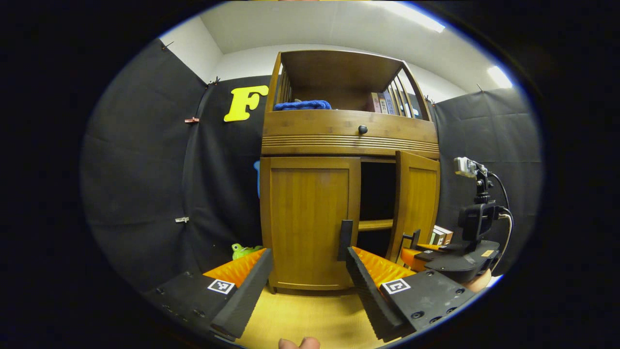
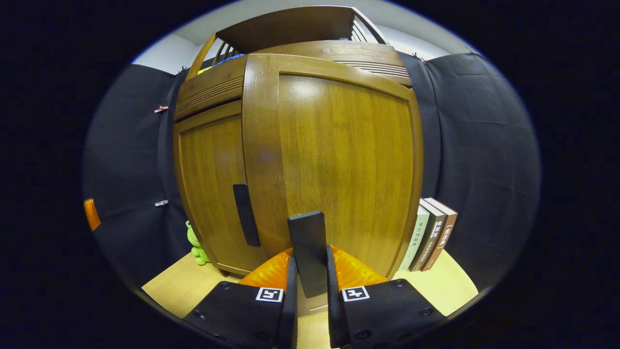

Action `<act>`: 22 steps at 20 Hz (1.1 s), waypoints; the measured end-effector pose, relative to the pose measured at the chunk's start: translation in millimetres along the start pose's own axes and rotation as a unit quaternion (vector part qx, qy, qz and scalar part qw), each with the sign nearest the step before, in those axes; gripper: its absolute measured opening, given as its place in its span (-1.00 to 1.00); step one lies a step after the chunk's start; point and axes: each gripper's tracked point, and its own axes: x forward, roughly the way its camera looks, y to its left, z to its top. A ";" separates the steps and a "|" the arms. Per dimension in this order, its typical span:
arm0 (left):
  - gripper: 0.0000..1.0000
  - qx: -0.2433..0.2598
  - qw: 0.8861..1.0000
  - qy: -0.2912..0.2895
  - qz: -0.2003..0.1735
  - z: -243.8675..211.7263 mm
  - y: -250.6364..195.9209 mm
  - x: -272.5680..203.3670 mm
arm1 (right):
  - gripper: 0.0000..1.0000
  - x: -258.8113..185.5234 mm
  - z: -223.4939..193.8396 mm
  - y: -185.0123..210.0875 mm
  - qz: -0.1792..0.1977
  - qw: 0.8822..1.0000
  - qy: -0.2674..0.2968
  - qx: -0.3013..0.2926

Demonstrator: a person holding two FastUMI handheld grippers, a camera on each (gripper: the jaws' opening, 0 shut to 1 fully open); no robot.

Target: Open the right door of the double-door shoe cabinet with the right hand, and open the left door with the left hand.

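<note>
My right gripper [image 2: 310, 271] is clamped on the right door [image 2: 339, 165] handle [image 2: 307, 252], door ajar. Left gripper [image 1: 302, 276] jaws wide, holding nothing, facing the closed left door [image 1: 310, 223].

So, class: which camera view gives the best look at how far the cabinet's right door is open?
The left gripper view: the right door stands ajar beside the dark opening, the left door shut. The right gripper view has the right door's face close up, hiding the gap.

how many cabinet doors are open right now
1. The right door is swung partly open, with the right gripper closed on its handle. The left door sits shut, and the left gripper is open in front of it.
</note>
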 end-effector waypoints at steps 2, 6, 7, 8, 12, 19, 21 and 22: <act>0.84 0.002 1.000 0.000 -0.007 -0.9 -10.9 -4.1 | -0.42 -12.5 -0.7 -8.8 -0.003 1.000 0.000 0.003; 0.84 0.007 1.000 -0.001 -0.024 1.1 -27.9 -3.4 | -0.42 -37.3 -2.3 -29.9 -0.012 1.000 0.002 0.004; 0.84 0.007 1.000 -0.002 -0.029 1.9 -32.9 -2.4 | -0.42 -44.2 -1.7 -35.9 -0.015 1.000 0.001 0.005; 0.89 0.007 0.999 -0.003 -0.033 2.9 -36.8 -1.4 | -0.42 -50.4 -1.6 -42.5 -0.019 1.000 0.001 0.005; 0.89 0.004 0.999 -0.005 -0.053 4.0 -58.3 3.8 | -0.54 -74.3 -2.0 -67.3 -0.027 1.000 0.004 -0.003; 0.84 0.002 0.997 -0.007 -0.082 6.8 -92.3 10.2 | -0.55 -94.5 2.7 -120.5 -0.067 0.998 -0.003 -0.001; 0.84 0.003 0.996 -0.008 -0.088 6.3 -99.6 12.2 | -0.55 -97.7 7.7 -138.0 -0.080 0.997 -0.010 0.001; 0.89 0.002 0.996 -0.007 -0.090 5.7 -103.5 13.1 | -0.55 -97.6 6.9 -152.4 -0.095 0.995 -0.013 -0.002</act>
